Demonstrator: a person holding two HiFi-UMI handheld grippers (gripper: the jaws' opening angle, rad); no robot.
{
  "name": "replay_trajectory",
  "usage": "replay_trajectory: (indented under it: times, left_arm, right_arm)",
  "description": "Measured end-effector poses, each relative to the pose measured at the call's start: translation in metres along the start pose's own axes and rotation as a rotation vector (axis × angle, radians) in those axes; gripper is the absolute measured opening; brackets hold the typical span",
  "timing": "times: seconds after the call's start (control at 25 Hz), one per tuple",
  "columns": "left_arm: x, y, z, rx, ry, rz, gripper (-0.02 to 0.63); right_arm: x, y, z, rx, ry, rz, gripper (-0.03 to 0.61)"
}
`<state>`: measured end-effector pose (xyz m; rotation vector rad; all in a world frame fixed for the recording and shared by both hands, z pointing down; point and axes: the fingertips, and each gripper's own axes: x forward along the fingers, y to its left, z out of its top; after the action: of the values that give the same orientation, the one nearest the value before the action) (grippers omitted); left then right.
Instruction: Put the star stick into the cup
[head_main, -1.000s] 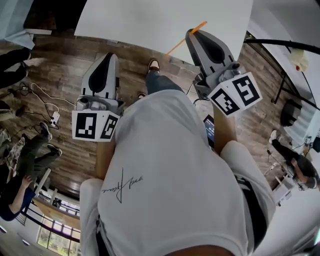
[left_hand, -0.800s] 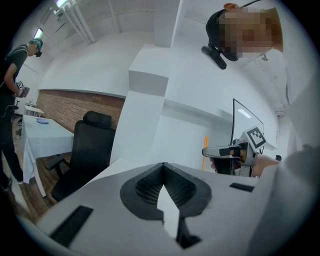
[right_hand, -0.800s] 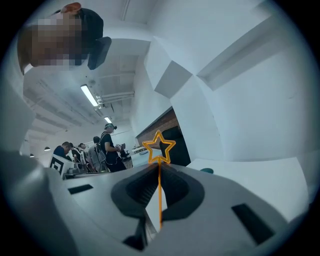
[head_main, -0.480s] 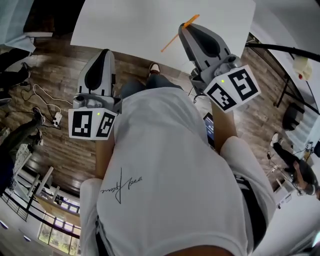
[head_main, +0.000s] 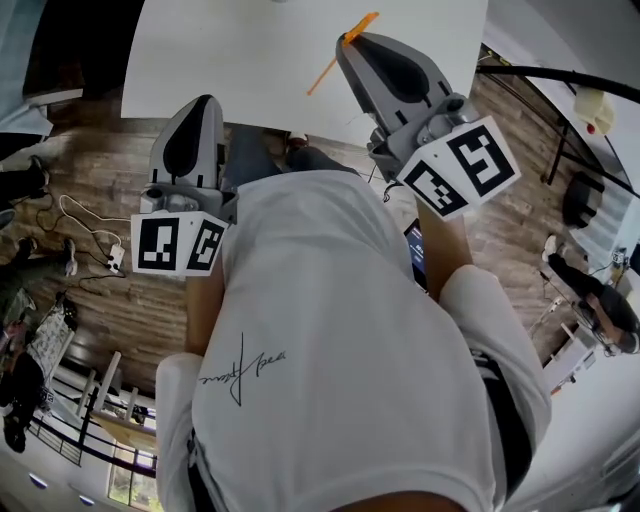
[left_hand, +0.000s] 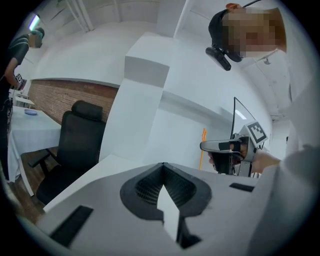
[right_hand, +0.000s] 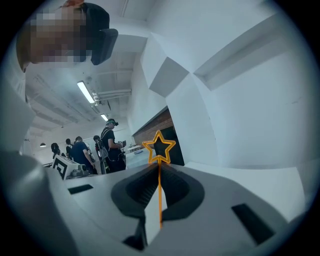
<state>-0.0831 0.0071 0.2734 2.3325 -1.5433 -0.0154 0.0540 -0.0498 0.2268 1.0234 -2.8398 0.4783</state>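
The star stick (right_hand: 159, 150) is a thin orange rod with an outlined star at its top. It stands up between the jaws of my right gripper (right_hand: 159, 166), which is shut on it. In the head view the star stick (head_main: 332, 62) juts past the right gripper (head_main: 348, 40) over the white table (head_main: 250, 50). My left gripper (head_main: 206, 101) is held lower, at the table's near edge. In the left gripper view the left gripper (left_hand: 163, 165) is shut with nothing in it. No cup shows in any view.
A black office chair (left_hand: 75, 137) stands left of the table. Several people (right_hand: 107, 145) stand in the background. Cables and a power strip (head_main: 95, 235) lie on the wooden floor. A black stand (head_main: 560, 90) is at the right.
Both grippers have moved forward towards the white table. The right one, still holding the star stick, now reaches over the tabletop.
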Motion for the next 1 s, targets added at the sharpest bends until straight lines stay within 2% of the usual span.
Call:
replay_trajectory:
  times: [0.68, 1.0]
  left_arm:
    - [0.088, 0.036, 0.045, 0.033, 0.03, -0.201, 0.008]
    - [0.11, 0.063, 0.057, 0.045, 0.057, -0.302, 0.008]
  right_arm:
    - [0.041, -0.043, 0.046, 0.01, -0.047, -0.171, 0.018]
    - [0.065, -0.043, 0.061, -0.001, -0.074, -0.264, 0.018]
